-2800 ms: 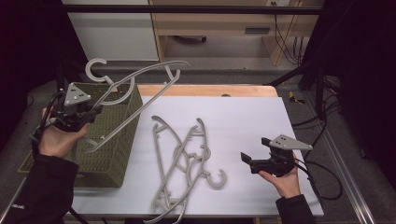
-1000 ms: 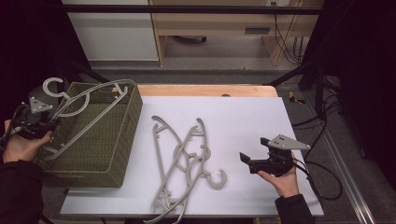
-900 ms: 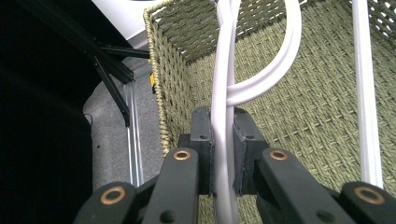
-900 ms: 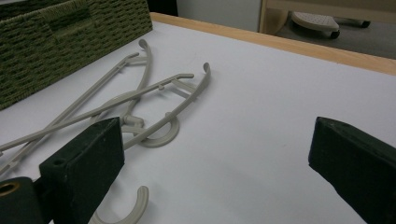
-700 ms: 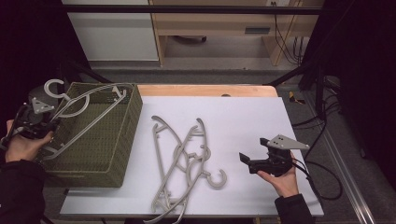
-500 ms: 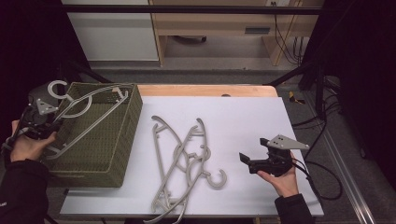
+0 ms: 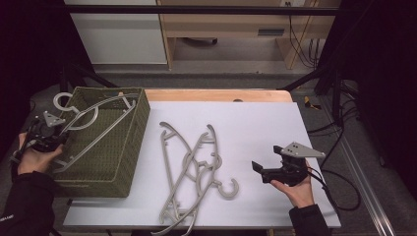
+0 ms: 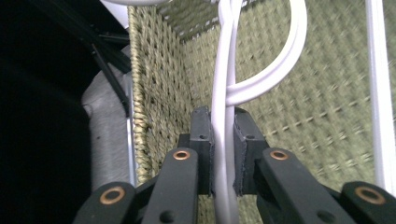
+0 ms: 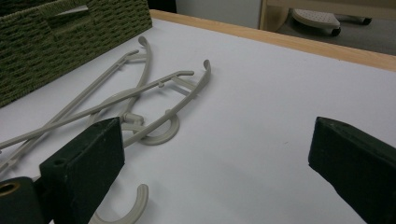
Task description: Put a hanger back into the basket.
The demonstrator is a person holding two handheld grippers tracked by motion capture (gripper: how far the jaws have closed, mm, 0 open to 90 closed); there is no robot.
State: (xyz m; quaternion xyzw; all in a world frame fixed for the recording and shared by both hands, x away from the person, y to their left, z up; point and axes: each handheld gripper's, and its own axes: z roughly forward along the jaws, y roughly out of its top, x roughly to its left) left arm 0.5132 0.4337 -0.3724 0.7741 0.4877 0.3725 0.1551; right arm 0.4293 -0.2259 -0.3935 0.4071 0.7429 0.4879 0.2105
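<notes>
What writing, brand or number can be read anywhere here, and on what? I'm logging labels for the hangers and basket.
None can be read.
The held hanger, the hangers on the table and the woven basket show no print.
The sleeve at the bottom left of the high view bears a small white mark, too small to read.

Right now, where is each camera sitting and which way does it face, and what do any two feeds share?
High view: above the person's side, looking forward and down on the table; both forearms, left gripper, right gripper.
Left gripper view: along its own jaws, shut on a hanger over the green basket.
Right gripper view: low over the table, between its open jaws, towards the loose hangers.
Shared: the high and right gripper views both show the loose hangers and the basket.
</notes>
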